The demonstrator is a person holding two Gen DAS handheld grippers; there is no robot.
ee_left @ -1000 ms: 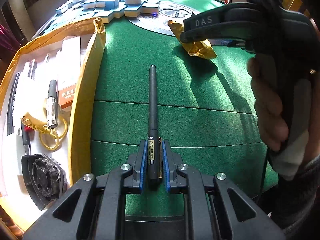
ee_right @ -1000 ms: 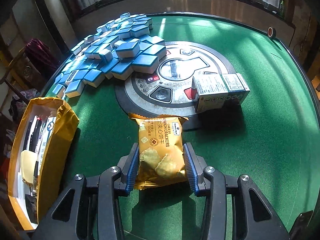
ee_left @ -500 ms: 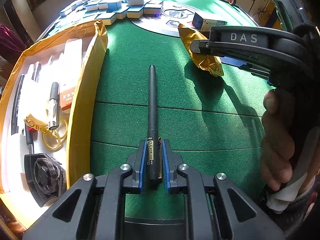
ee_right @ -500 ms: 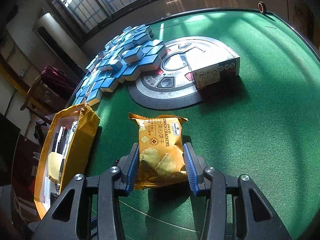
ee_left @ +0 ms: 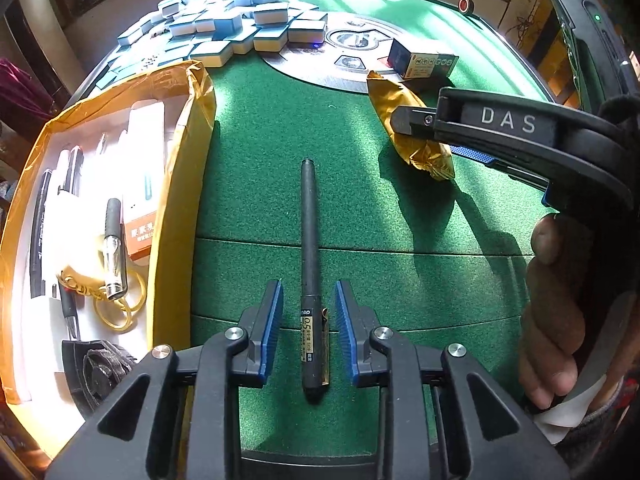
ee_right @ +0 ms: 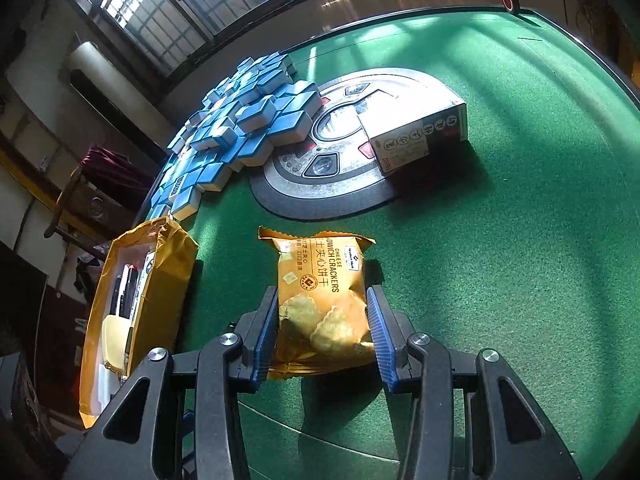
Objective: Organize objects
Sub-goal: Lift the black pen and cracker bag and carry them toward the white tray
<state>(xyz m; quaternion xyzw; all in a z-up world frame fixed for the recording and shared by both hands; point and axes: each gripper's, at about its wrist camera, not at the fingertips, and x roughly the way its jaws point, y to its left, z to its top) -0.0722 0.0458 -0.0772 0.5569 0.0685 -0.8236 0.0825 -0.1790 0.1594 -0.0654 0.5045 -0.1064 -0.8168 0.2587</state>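
Observation:
A black pen [ee_left: 310, 248] lies on the green felt table [ee_left: 360, 208], its near end between the jaws of my left gripper [ee_left: 309, 312], which is open with gaps on both sides of the pen. My right gripper [ee_right: 323, 322] is shut on a yellow cheese cracker packet [ee_right: 322, 300] and holds it above the felt. The packet [ee_left: 412, 128] and the right gripper's arm also show in the left wrist view, up right of the pen. A yellow-edged box [ee_left: 100, 200] stands left of the pen.
The box holds pens, a key ring [ee_left: 116, 304], a small carton and a black object. It also shows in the right wrist view [ee_right: 132, 312]. Blue mahjong tiles [ee_right: 244, 120] are heaped at the back left. A small printed box [ee_right: 420, 132] sits on the round centre panel [ee_right: 320, 184].
My left gripper has opened and let go of the pen, which now lies on the felt. My right gripper has lifted and tilted with the cracker packet.

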